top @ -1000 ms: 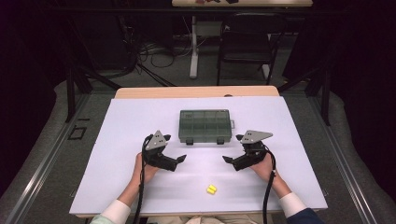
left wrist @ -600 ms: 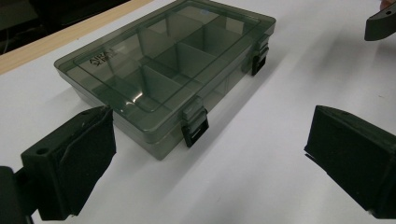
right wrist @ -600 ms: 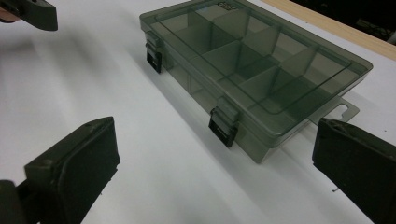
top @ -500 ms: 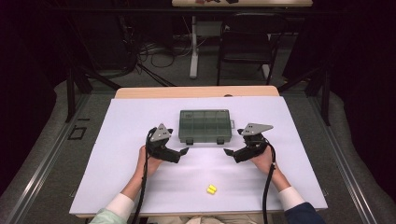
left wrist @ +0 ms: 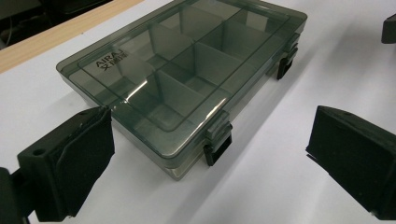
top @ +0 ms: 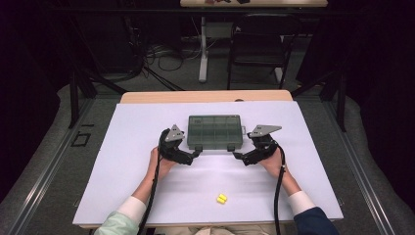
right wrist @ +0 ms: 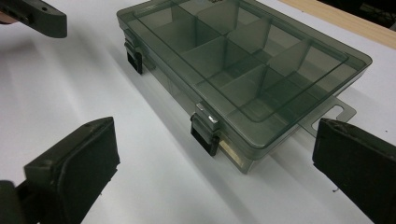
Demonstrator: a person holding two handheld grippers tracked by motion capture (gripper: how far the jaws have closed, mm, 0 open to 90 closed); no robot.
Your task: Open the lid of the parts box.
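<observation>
A smoky grey clear compartment box (top: 215, 131) lies shut on the white table top (top: 122, 161), with two dark latches on its near edge. My left gripper (top: 195, 154) is open at the box's front left corner, and in the left gripper view the left latch (left wrist: 218, 140) sits between the wide-spread jaws of that gripper (left wrist: 212, 182). My right gripper (top: 237, 155) is open at the front right corner. The right latch (right wrist: 205, 130) is just ahead of that gripper (right wrist: 219, 172). The box's compartments (right wrist: 243, 60) look empty.
A small yellow piece (top: 221, 198) lies on the table near the front edge, behind both grippers. A wooden strip (top: 205, 96) runs along the table's far edge. Chairs, desk legs and cables stand on the floor beyond.
Both grippers have moved forward, away from the person, up to the box's near edge. The box and the yellow piece have stayed put.
</observation>
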